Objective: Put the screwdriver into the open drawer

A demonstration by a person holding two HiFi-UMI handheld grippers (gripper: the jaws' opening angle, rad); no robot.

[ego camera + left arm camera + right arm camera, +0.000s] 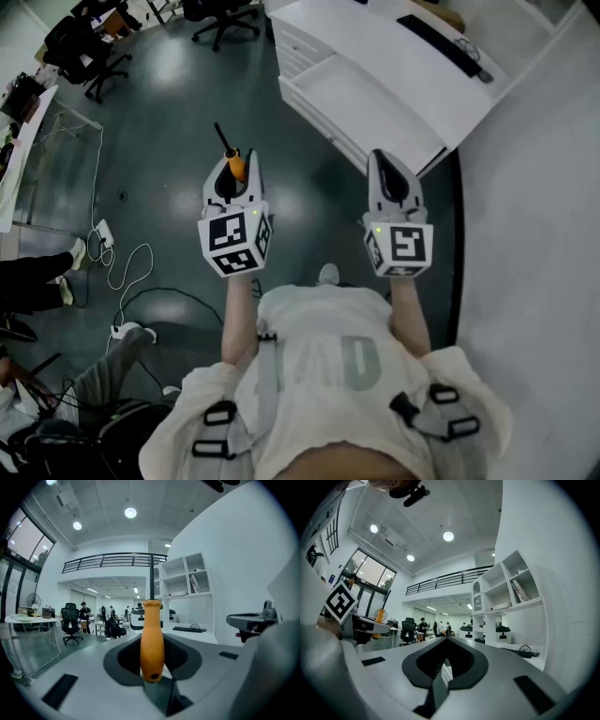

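Head view: the left gripper [233, 167] is held over the dark floor [178, 84], its jaws closed on the orange handle of the screwdriver [235, 164]; the black shaft projects beyond the jaw tips, up and to the left in the picture. The right gripper [391, 167] is beside it, well apart, with its jaws drawn to a point and nothing seen in them. The open drawer [361, 98] of the white cabinet [375, 28] lies ahead of the right gripper; the screwdriver is well clear of it, to its left. The cabinet's far end is cut off by the frame edge. Left gripper view: the left gripper [153, 663] has both pads pressed on the lower part of the handle, which stands upright between them; the handle's lower end shows just above where the jaws meet. The shaft runs up from the handle in line with a dark post behind it, so its tip cannot be made out. The right gripper [251, 622] shows at the right edge, partly cut off. Right gripper view: the right gripper [445, 660] has its jaws together, with nothing between them. The left gripper [365, 629] shows at the left with the orange handle rising above it; its grip cannot be read from here.
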